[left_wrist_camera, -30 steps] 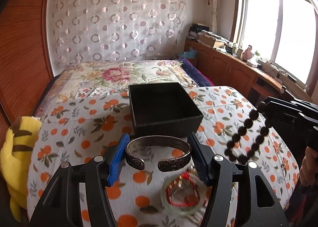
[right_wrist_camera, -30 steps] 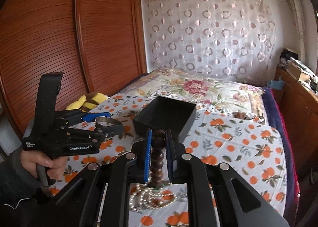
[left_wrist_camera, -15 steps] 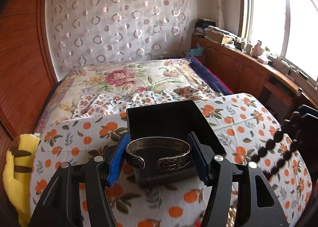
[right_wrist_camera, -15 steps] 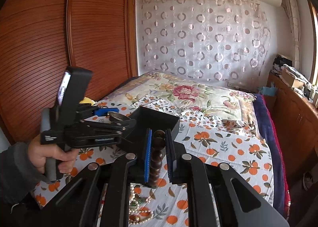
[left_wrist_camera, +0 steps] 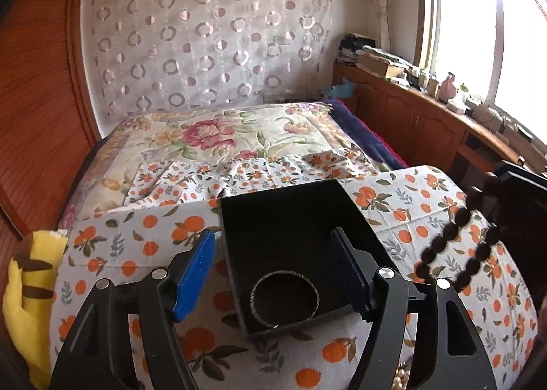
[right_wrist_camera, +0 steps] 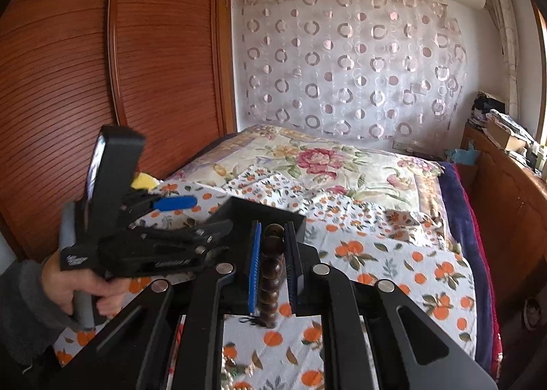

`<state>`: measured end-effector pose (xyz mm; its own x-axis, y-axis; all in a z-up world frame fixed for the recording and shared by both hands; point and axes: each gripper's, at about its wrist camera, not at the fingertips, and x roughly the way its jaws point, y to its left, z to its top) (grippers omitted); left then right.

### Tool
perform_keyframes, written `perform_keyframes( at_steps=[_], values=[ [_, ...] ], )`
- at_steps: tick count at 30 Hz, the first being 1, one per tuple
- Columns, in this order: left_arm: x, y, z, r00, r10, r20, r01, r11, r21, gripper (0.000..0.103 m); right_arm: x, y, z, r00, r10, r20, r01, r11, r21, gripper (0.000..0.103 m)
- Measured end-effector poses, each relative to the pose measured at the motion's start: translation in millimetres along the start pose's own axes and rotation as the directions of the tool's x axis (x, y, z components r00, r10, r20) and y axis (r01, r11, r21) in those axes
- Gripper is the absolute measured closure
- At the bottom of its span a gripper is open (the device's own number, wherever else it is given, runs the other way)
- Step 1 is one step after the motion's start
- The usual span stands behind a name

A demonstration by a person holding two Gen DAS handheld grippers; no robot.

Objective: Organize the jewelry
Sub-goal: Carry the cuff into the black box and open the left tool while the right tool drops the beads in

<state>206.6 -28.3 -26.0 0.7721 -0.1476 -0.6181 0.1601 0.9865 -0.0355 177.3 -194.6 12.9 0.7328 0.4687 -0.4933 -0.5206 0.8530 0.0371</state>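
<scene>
Closest to us, the left gripper (left_wrist_camera: 273,267) hangs over the near edge of the black box (left_wrist_camera: 294,215), and its jaws are opening, with nothing pinched between them. The silver bangle (left_wrist_camera: 284,299) lies flat on the floor of the box, at the near end, just under those spread fingers and not touching them. So the step in hand looks like dropping the bangle into the box, and that part seems done. To the right, the right gripper (right_wrist_camera: 273,261) has its jaws pressed close on a string of dark wooden beads (right_wrist_camera: 271,273); the beads hang down in a loop below the pads. In the left camera the same beads show near the right side of the box, up in the air. Down at the very near edge, some pale pearls (left_wrist_camera: 403,379) peek out on the orange-print cloth (left_wrist_camera: 427,215), but they are blurry, so I cannot say just what they are. The next move likely calls for the left gripper to pull back out of the way and for the right one to carry the beads over the open box and let go gently. Farther off lie the flowered bedspread (left_wrist_camera: 222,137) and the curtain (left_wrist_camera: 205,38) with circles.
</scene>
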Motion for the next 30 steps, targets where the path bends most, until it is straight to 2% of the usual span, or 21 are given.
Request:
perform_keyframes(
  at_steps=[7,10,14,16,17,18,20,22,25,29,30],
  values=[
    [-26,21,-17,1.000,0.023,0.006,-0.023,1.000,-0.020,0.036,35,4,20,0.999,0.043,0.002,-0.043,0.999,0.020,0.088],
    [-36,26,-29,1.000,0.009,-0.002,-0.009,1.000,-0.029,0.036,51,7,27,1.000,0.026,-0.007,-0.026,1.000,0.012,0.088],
    [-48,27,-45,1.000,-0.002,-0.015,0.002,1.000,-0.023,0.035,73,6,23,0.998,0.012,-0.056,-0.011,1.000,0.012,0.088],
    [-52,25,-51,1.000,-0.007,-0.016,0.007,1.000,-0.021,0.031,81,6,17,0.996,-0.004,-0.088,0.005,1.000,0.015,0.088],
    [-55,25,-55,1.000,-0.012,-0.015,0.012,1.000,-0.020,0.029,83,4,15,0.995,-0.008,-0.095,0.010,1.000,0.021,0.083],
    [-58,24,-60,1.000,-0.017,-0.017,0.017,1.000,-0.017,0.029,83,3,11,0.995,-0.005,-0.100,0.008,1.000,0.028,0.073],
    [-61,21,-69,0.999,-0.021,-0.025,0.021,1.000,-0.010,0.029,80,3,6,0.995,-0.002,-0.099,0.005,1.000,0.028,0.068],
    [-63,18,-74,0.999,-0.024,-0.032,0.024,1.000,-0.007,0.028,73,4,-2,0.995,-0.013,-0.101,0.014,1.000,0.018,0.068],
    [-67,15,-84,0.998,-0.038,-0.039,0.038,0.999,-0.009,0.022,59,5,-15,0.994,-0.018,-0.112,0.020,0.999,0.024,0.068],
    [-69,10,-93,0.997,-0.053,-0.056,0.052,0.999,-0.009,0.020,28,9,-46,0.993,-0.005,-0.120,0.010,0.999,0.043,0.068],
    [-70,8,-95,0.996,-0.060,-0.059,0.059,0.998,-0.008,0.015,24,10,-53,0.992,-0.001,-0.125,0.007,0.999,0.048,0.068]
  ],
)
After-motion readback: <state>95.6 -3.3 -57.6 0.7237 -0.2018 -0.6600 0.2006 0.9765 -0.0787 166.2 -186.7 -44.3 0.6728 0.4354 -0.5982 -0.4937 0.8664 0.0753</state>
